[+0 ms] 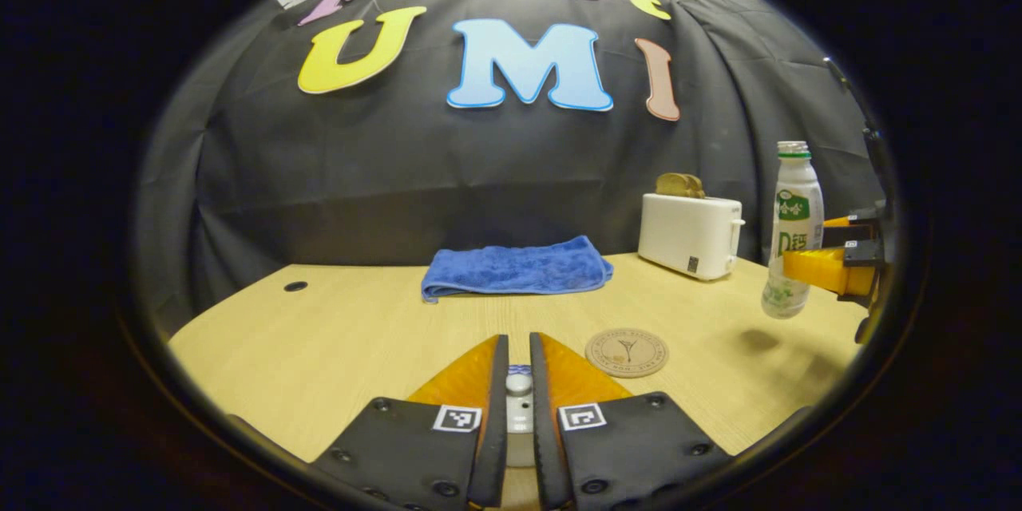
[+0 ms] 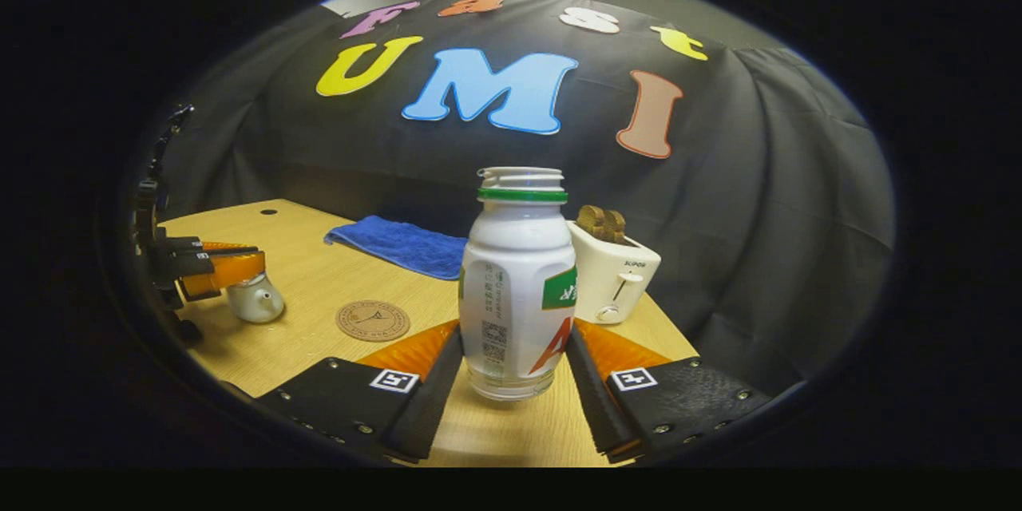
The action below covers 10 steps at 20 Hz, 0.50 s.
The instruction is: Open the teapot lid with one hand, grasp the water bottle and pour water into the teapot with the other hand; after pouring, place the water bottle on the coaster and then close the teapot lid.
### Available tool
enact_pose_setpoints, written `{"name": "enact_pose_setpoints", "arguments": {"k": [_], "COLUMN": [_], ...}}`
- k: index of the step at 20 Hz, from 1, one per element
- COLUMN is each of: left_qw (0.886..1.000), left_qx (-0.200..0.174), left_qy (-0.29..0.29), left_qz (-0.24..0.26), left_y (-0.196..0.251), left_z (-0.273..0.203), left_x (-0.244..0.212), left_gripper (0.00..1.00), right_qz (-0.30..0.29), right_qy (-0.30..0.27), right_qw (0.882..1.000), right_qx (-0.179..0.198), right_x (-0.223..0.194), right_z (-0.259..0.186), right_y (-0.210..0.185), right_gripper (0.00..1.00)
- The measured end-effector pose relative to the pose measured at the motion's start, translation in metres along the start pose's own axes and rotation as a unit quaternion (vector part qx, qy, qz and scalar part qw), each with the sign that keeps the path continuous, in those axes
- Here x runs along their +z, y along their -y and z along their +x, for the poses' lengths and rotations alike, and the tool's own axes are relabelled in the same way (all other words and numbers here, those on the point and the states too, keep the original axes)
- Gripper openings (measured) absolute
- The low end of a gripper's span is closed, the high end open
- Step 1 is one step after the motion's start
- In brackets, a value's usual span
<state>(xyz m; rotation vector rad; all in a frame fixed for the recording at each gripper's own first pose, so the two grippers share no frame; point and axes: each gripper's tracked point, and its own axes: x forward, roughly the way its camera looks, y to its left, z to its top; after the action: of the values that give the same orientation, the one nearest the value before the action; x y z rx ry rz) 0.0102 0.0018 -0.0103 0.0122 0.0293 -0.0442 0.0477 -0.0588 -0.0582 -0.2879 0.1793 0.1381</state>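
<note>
Right gripper view: our right hand-held gripper (image 2: pixel 515 371) clasps the water bottle (image 2: pixel 517 287), lifted off the worktop (image 2: pixel 319 279).
Left hand-held gripper (image 1: pixel 519 407) pinches the teapot lid knob (image 1: pixel 519 383); next we tip over the teapot (image 2: pixel 254 299).

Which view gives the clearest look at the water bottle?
The right gripper view: the water bottle stands close and central, uncapped, between the right gripper fingers. The left gripper view shows the bottle small at its right edge, lifted off the table.
</note>
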Motion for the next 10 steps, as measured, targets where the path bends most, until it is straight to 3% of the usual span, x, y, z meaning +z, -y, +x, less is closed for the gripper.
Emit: {"name": "enact_pose_setpoints", "arguments": {"k": [10], "left_qw": [0.999], "left_qx": [0.002], "left_qy": [0.016], "left_qz": [-0.028], "left_y": [-0.019], "left_z": [-0.022], "left_x": [0.010], "left_gripper": [0.34], "right_qz": [0.016], "right_qy": [-0.005], "right_qw": [1.000], "right_qx": [0.012], "right_x": [0.008], "right_z": [0.008], "right_y": [-0.015], "right_gripper": [0.73]}}
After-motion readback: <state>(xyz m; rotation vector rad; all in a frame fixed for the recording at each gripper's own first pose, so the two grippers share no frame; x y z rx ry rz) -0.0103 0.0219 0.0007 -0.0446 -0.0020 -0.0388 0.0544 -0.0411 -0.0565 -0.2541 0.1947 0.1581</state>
